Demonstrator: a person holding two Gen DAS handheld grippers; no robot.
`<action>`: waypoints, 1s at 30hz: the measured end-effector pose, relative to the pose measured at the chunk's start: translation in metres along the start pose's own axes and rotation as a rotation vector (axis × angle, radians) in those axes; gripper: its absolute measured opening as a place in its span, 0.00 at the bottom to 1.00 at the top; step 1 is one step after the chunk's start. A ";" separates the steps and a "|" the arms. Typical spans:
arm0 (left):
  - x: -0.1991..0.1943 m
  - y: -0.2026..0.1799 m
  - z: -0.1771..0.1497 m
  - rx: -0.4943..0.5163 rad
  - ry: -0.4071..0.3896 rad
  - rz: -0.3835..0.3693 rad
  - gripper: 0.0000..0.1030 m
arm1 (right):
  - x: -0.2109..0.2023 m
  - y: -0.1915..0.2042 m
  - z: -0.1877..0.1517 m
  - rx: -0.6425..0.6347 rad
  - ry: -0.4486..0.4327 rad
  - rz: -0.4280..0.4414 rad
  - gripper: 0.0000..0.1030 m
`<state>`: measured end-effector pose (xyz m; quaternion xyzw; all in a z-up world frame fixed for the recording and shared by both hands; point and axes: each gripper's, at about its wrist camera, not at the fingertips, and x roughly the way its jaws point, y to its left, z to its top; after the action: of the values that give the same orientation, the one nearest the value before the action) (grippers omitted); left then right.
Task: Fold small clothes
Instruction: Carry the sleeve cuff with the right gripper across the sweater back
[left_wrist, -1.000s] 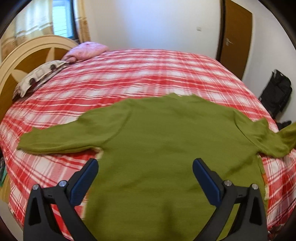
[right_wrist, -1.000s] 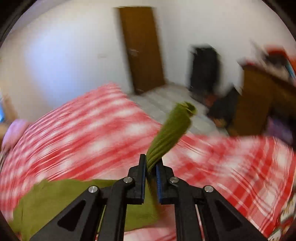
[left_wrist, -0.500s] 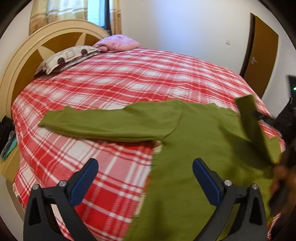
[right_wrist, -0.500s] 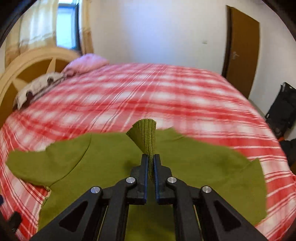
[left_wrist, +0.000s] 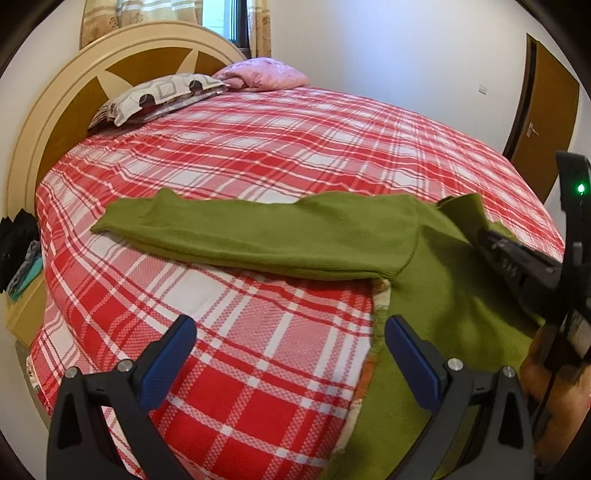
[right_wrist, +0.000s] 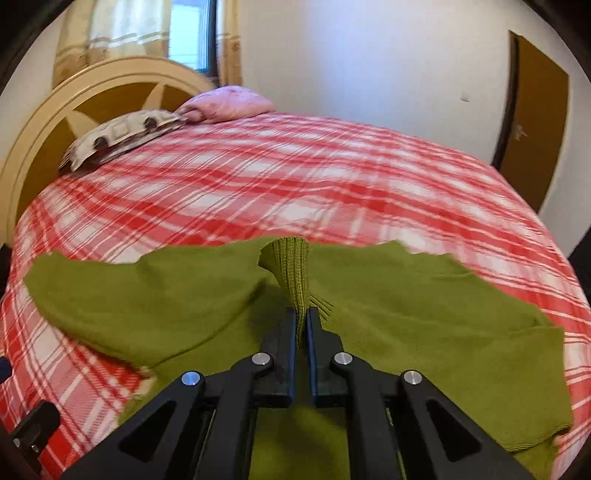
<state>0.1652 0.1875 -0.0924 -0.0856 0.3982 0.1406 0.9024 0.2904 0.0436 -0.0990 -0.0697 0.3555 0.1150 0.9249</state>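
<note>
Left wrist view: left gripper (left_wrist: 287, 332) jaws wide, empty, above bedspread (left_wrist: 258, 155) beside sweater (left_wrist: 436, 280); one sleeve (left_wrist: 251, 232) stretched flat across bed.

Right wrist view: right gripper (right_wrist: 302, 328) jaws clamped on ribbed cuff (right_wrist: 293, 269), held over sweater body. Pillow (right_wrist: 118, 136) by headboard (right_wrist: 62, 122).

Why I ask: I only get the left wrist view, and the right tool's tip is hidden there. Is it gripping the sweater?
Observer: Yes. The right tool is shut on the ribbed cuff of a sleeve, which fans out above its fingers.
Operator: Where does the cuff sit over the garment?
Observer: Over the middle of the green sweater, near its top edge.
Operator: And the sweater's right side?
Observer: It lies spread out on the plaid bedcover.
</note>
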 end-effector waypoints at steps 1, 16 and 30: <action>0.000 0.000 0.000 0.000 0.001 0.001 1.00 | 0.005 0.008 -0.003 -0.014 0.010 0.000 0.05; -0.003 -0.002 0.008 0.020 -0.018 0.021 1.00 | -0.038 -0.048 -0.019 0.264 0.018 0.406 0.54; 0.024 -0.115 0.055 0.173 -0.032 -0.068 1.00 | -0.057 -0.203 -0.103 0.265 0.171 -0.003 0.52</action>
<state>0.2562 0.0976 -0.0683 -0.0183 0.3911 0.0764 0.9170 0.2363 -0.1827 -0.1270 0.0429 0.4451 0.0594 0.8925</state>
